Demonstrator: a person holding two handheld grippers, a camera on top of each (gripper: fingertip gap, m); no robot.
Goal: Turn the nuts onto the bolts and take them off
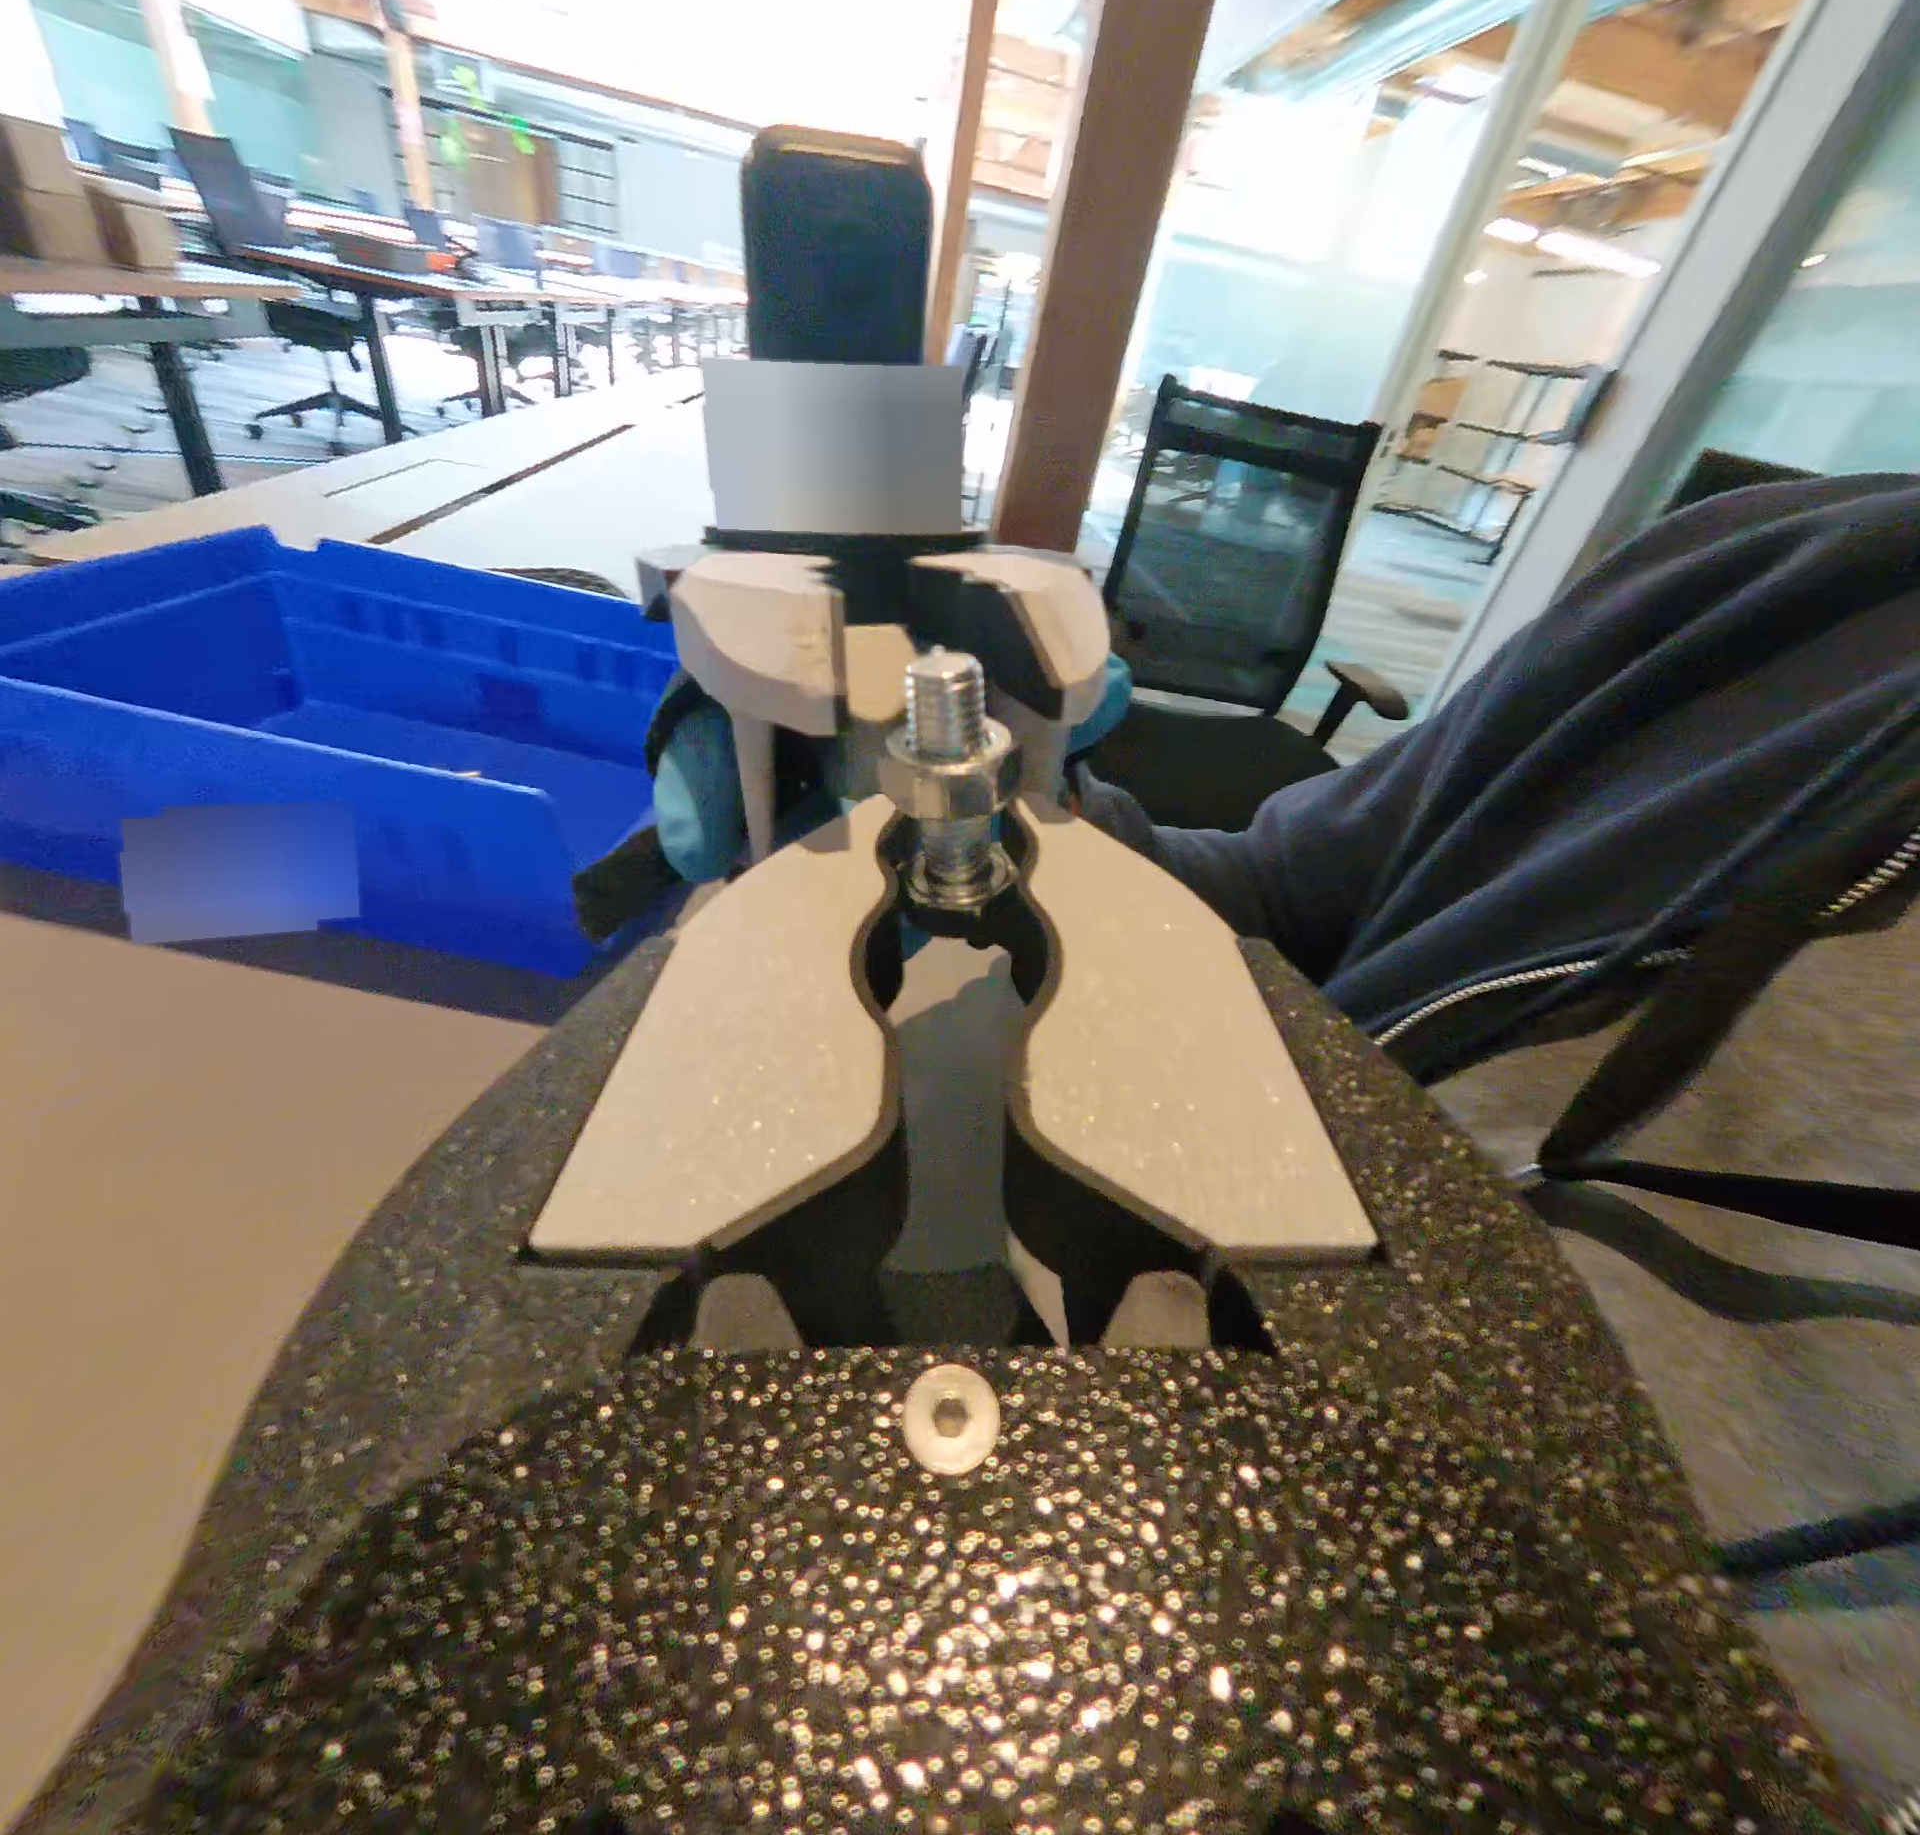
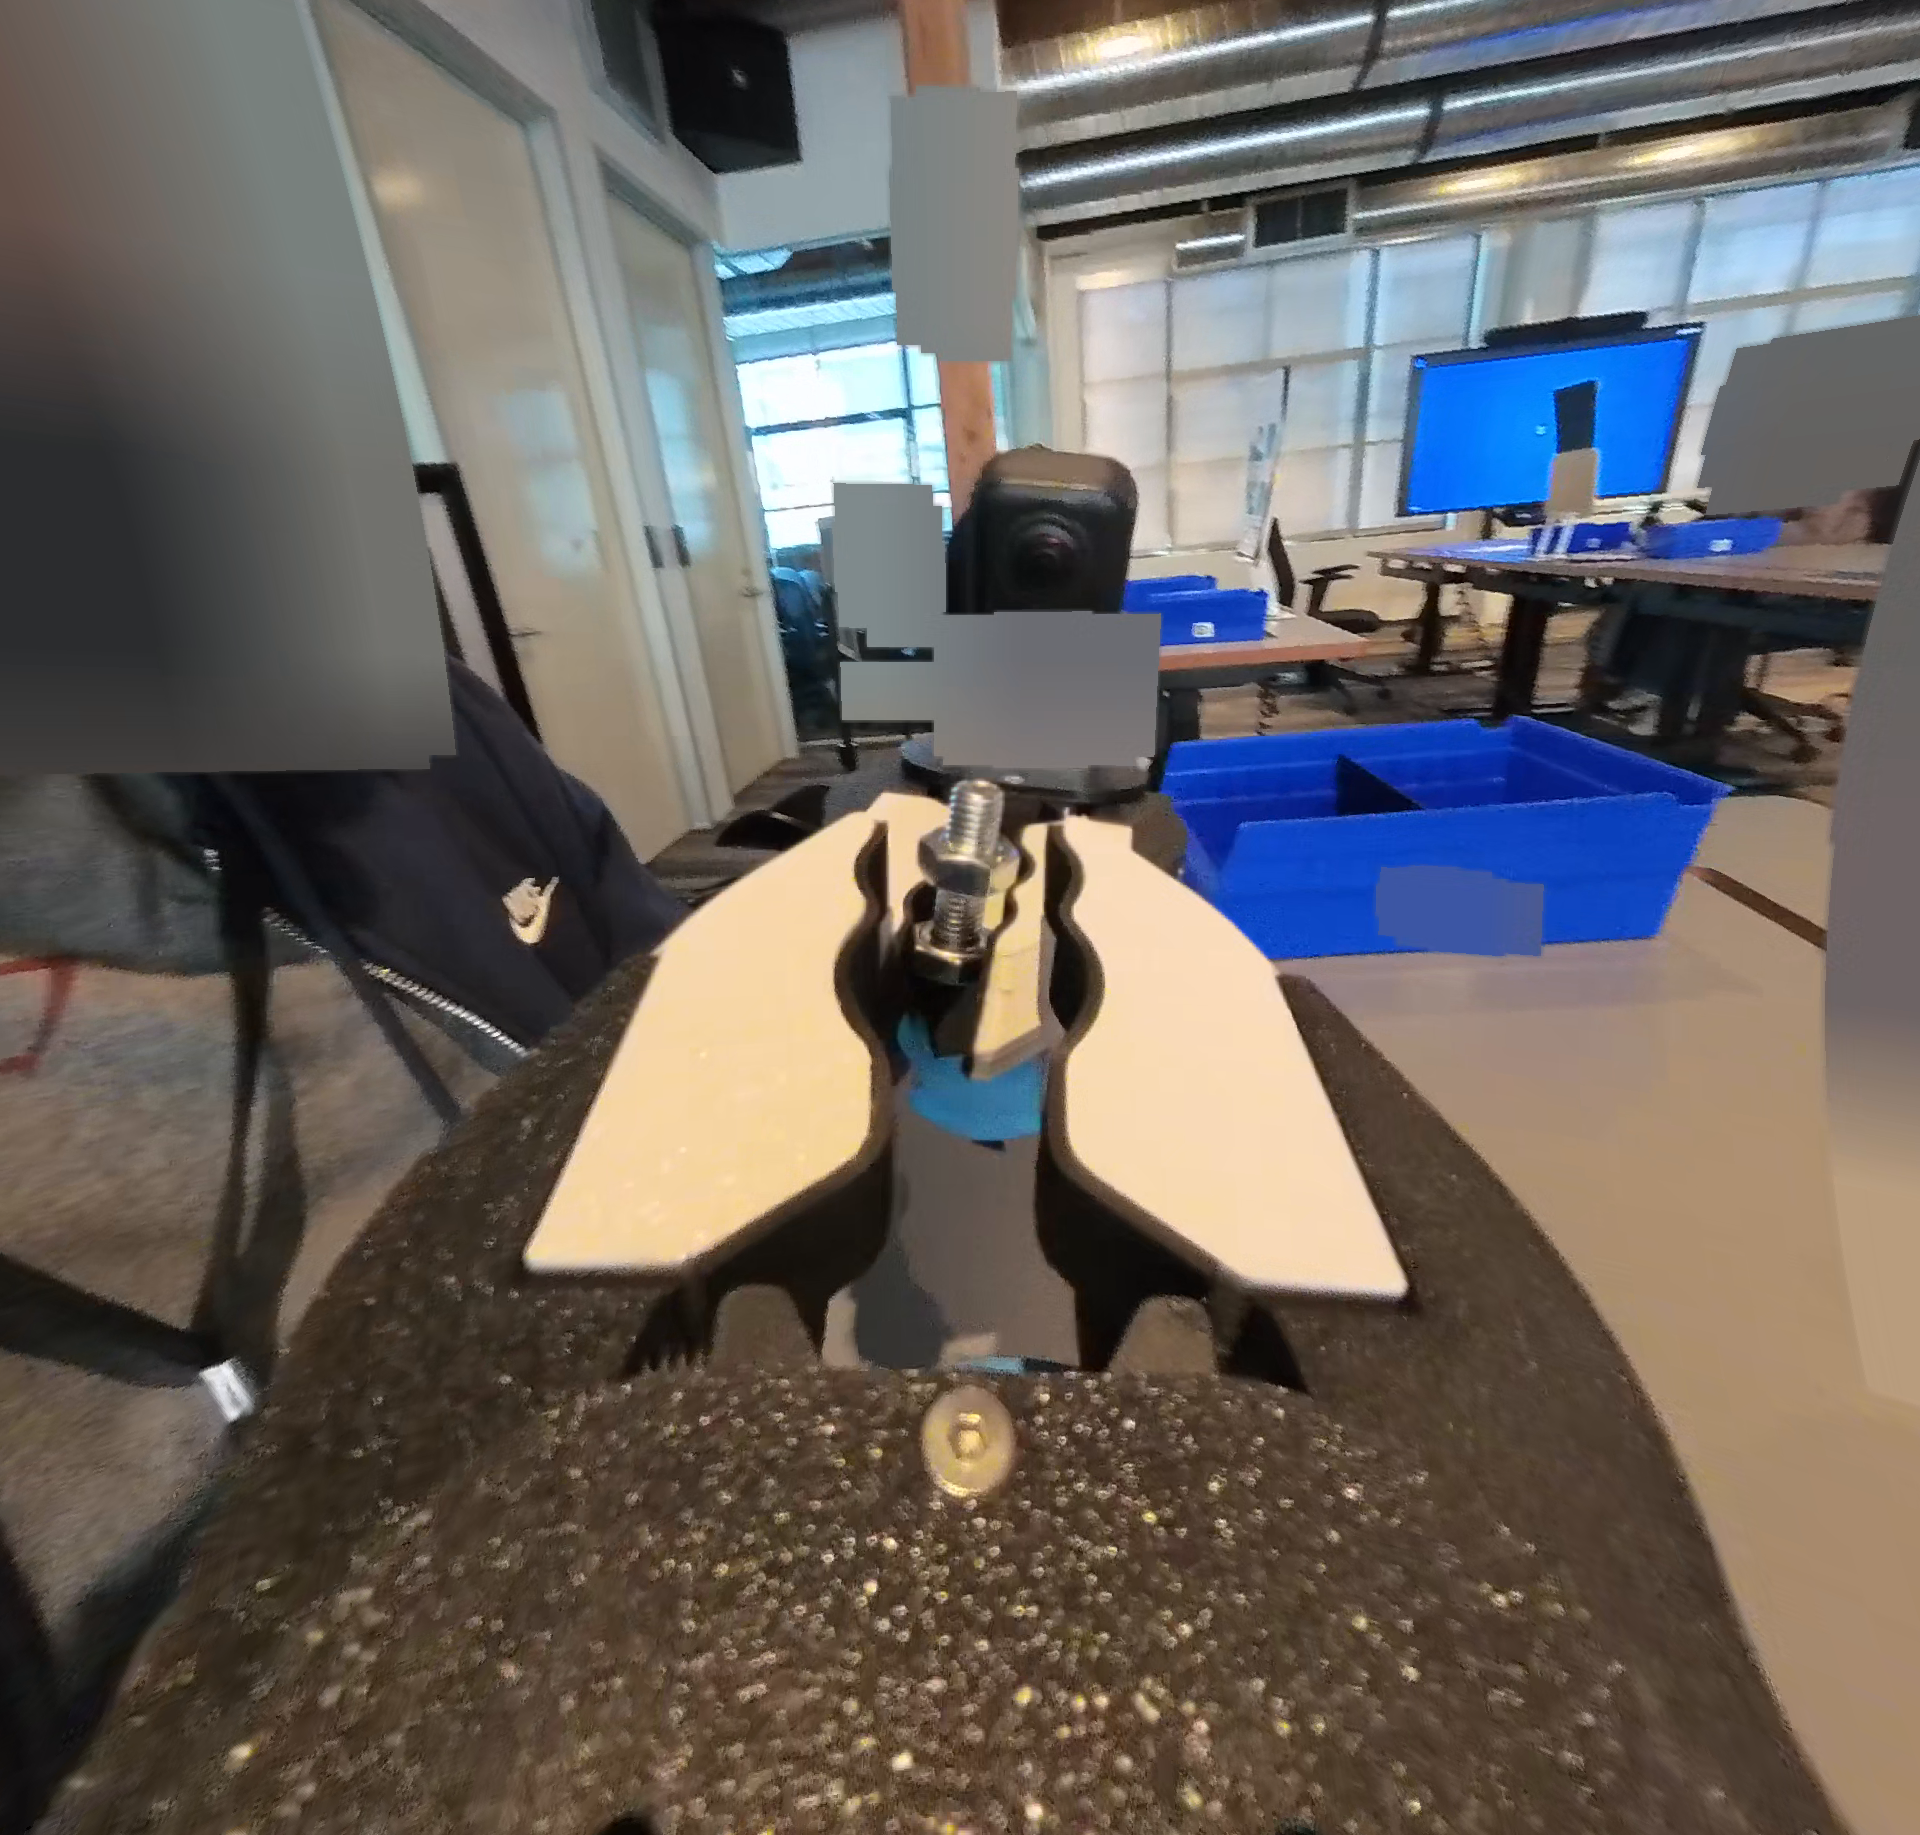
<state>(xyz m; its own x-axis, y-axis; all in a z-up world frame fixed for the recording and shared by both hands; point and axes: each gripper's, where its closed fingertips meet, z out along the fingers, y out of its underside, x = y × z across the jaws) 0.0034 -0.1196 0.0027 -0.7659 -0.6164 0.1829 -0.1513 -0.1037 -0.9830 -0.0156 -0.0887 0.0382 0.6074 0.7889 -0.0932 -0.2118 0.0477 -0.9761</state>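
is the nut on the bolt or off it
On. The hex nut sits partway down the bolt, with bare thread above and below it.

I am in an open-plan office with a workshop feel. Rows of long desks (image 1: 343,273) with black swivel chairs (image 1: 312,351) stretch toward bright windows (image 2: 1299,372). Glass-walled rooms (image 1: 1558,331) line one side. Timber posts (image 1: 1101,227) rise to exposed metal ducts (image 2: 1455,50). A large blue screen (image 2: 1548,424) stands beyond blue plastic bins (image 2: 1455,829) on my pale surface (image 2: 1558,1110).
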